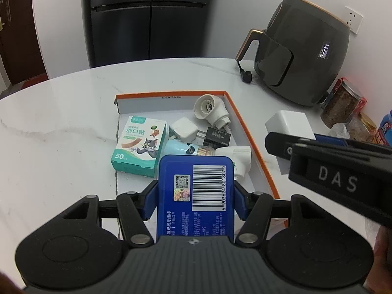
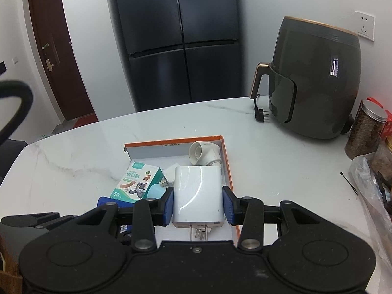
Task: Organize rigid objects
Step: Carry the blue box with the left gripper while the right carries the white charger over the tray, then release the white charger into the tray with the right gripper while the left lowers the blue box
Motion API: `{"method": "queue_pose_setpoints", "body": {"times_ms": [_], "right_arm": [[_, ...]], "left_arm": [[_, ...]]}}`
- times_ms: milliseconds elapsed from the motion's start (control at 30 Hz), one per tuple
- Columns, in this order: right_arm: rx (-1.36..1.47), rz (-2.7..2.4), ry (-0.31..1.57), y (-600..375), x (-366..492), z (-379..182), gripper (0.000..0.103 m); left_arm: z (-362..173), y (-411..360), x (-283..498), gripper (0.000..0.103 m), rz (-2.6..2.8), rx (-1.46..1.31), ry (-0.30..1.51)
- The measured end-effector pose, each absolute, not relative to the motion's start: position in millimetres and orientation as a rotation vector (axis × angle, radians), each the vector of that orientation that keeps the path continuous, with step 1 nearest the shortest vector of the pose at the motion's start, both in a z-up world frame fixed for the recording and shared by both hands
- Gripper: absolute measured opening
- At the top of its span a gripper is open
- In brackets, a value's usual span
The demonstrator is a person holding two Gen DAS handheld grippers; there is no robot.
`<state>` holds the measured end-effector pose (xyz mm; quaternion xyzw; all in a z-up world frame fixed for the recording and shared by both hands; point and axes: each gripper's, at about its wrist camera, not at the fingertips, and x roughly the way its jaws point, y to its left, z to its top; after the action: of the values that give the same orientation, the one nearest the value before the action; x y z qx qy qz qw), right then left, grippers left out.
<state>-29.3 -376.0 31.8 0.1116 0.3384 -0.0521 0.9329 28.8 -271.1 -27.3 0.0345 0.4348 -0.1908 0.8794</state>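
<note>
Grippers both carry loads above the near end of the orange-rimmed tray (image 1: 247, 127): the left gripper (image 1: 196, 196) clamps a blue floss-pick tin (image 1: 196, 193), while to its right the right gripper (image 2: 198, 204) pinches a white charger (image 2: 198, 193), prongs facing near, beyond them the bandage box (image 1: 139, 144) inside the tray.

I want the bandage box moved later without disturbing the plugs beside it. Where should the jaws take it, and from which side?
Probably from above, across the two long side walls of the bandage box. It lies flat in the orange-edged tray with its printed face up. Its left side looks free; the small white plug sits close on its right, so that jaw needs care.
</note>
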Motion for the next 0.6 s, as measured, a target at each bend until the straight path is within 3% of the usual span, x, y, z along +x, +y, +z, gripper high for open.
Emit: {"method": "queue_pose_setpoints", "body": {"times_ms": [600], "right_arm": [[0.214, -0.061, 0.756, -383, 5, 11, 0.050]], "left_arm": [[-42, -276, 41, 0.061, -0.375, 0.052, 0.955]]}}
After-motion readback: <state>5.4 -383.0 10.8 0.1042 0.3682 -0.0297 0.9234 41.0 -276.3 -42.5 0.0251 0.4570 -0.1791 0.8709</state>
